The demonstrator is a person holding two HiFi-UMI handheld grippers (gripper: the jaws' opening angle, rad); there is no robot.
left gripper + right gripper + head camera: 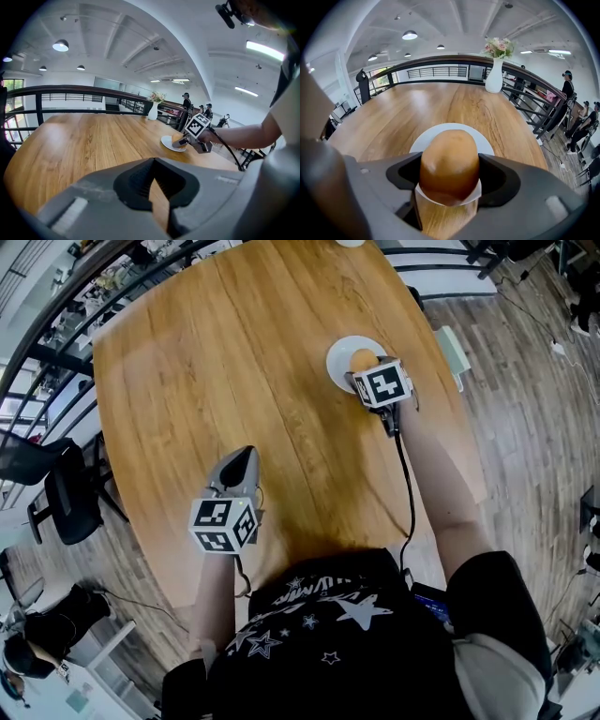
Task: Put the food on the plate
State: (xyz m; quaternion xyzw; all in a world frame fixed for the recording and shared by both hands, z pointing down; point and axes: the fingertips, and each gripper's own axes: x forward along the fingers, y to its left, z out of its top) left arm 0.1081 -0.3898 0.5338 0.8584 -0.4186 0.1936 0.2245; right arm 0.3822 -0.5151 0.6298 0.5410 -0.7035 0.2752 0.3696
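A golden-brown bun (pixel 449 164) sits between the jaws of my right gripper (pixel 449 176), which is shut on it. It is held just over the near part of a small white plate (pixel 423 140); I cannot tell whether it touches the plate. In the head view the bun (pixel 362 359) and plate (pixel 339 350) lie at the table's far right, with the right gripper (pixel 365 368) at the plate's near rim. My left gripper (pixel 239 465) is shut on nothing, over bare wood at the near left. Its own view shows the plate (pixel 166 142) far ahead.
The round wooden table (pixel 234 362) drops off close to the right of the plate. A white vase with flowers (pixel 494 75) stands at the far edge by a dark railing (pixel 440 60). A black chair (pixel 66 493) is left of the table.
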